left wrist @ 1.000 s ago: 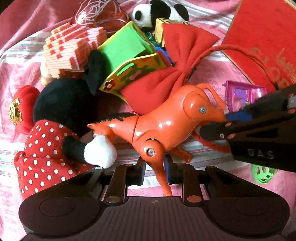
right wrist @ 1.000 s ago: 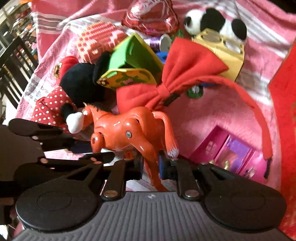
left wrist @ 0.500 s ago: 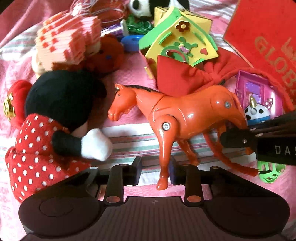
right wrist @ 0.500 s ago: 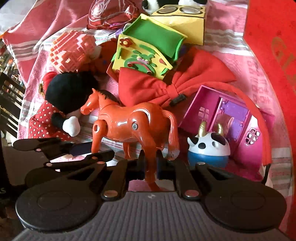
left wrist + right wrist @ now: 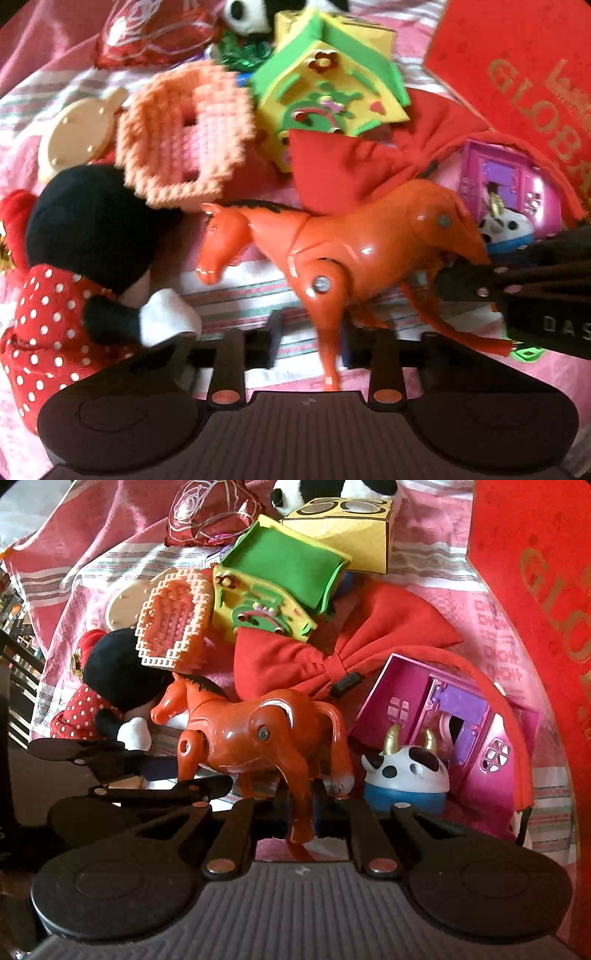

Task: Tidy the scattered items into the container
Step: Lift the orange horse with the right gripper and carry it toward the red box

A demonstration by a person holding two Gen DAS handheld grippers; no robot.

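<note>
My left gripper (image 5: 310, 339) has released jaws around the front leg of the orange horse (image 5: 354, 243); my right gripper (image 5: 301, 805) grasps its hind leg. Behind the horse lies a red bow (image 5: 314, 657) on pink cloth (image 5: 424, 579).

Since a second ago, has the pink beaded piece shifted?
Yes. The pink beaded piece has tipped down and away from the foil heart toward the Minnie doll. It is motion-blurred, and a cream disc now shows beside it.
</note>
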